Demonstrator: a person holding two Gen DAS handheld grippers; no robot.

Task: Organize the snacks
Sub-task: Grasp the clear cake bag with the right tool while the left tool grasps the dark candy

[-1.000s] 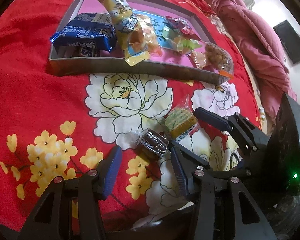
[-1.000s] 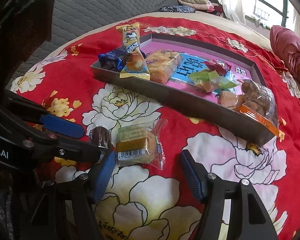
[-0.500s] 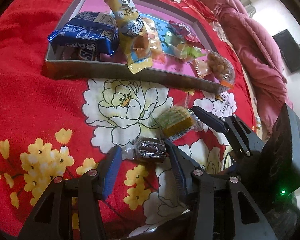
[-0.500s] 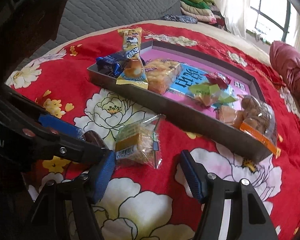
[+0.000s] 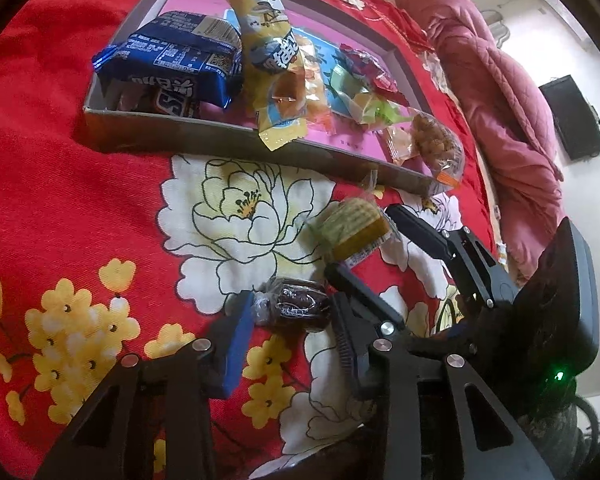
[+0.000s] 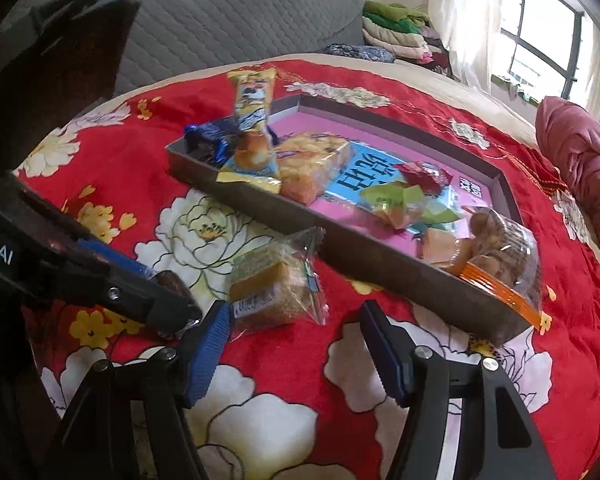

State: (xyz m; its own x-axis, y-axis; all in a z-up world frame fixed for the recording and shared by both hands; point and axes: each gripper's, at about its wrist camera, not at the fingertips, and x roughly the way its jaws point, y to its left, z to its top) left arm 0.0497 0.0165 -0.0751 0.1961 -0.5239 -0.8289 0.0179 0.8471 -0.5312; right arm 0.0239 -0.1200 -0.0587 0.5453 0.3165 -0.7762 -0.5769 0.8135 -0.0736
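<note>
A dark brown wrapped snack (image 5: 296, 308) lies on the red flowered cloth (image 5: 60, 168). My left gripper (image 5: 292, 312) is closing on it, and both pads touch its ends. In the right wrist view that left gripper (image 6: 156, 280) enters from the left with the snack (image 6: 174, 280) at its tips. A clear packet with a yellow-green cake (image 6: 276, 288) lies just beyond my right gripper (image 6: 296, 328), which is open. The left wrist view shows the right gripper (image 5: 362, 240) with its fingers either side of that packet (image 5: 352, 228).
A shallow grey tray (image 5: 220, 136) with a pink floor stands behind and holds a blue packet (image 5: 172, 56), a long yellow packet (image 5: 260, 32) and several small snacks. A pink quilt (image 5: 500, 92) lies to the right. A grey cushion (image 6: 220, 12) is behind.
The left jaws have narrowed from well apart to touching the dark snack, and the left camera has come a little closer. The right gripper keeps its width by the cake packet.
</note>
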